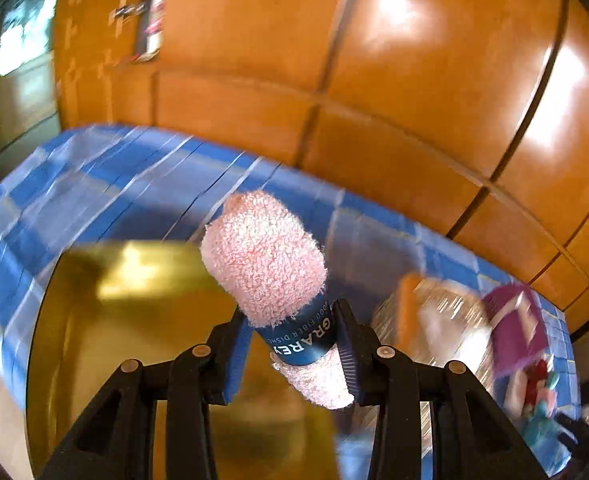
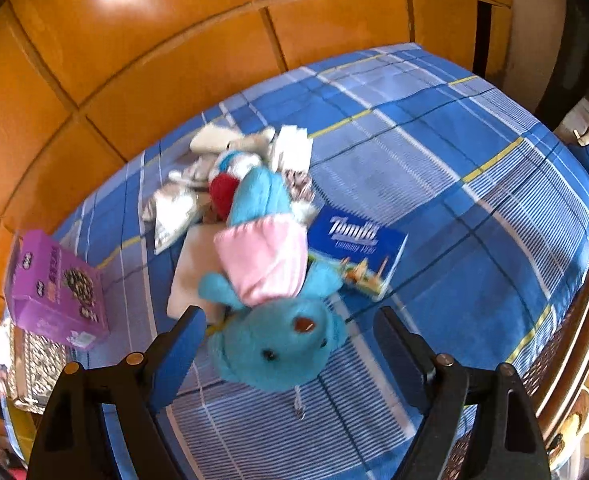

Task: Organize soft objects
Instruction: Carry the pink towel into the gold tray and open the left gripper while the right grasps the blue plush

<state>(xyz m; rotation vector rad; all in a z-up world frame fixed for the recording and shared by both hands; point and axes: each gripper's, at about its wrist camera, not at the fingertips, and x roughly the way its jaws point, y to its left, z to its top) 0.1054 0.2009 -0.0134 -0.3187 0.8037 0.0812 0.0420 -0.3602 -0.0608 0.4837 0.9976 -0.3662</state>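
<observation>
My left gripper is shut on a rolled pink dishcloth with a dark blue paper band, held above a gold round container on the bed. My right gripper is open, its fingers on either side of the head of a blue plush toy in a pink dress, which lies on the blue plaid bedsheet. Behind the plush lies a pile of soft things: a red-and-white toy and white cloths.
A blue Tempo tissue pack lies right of the plush. A purple box sits at the left on a patterned box. Foil packets lie nearby. An orange wooden wardrobe stands behind the bed. A wooden bed frame is at the right.
</observation>
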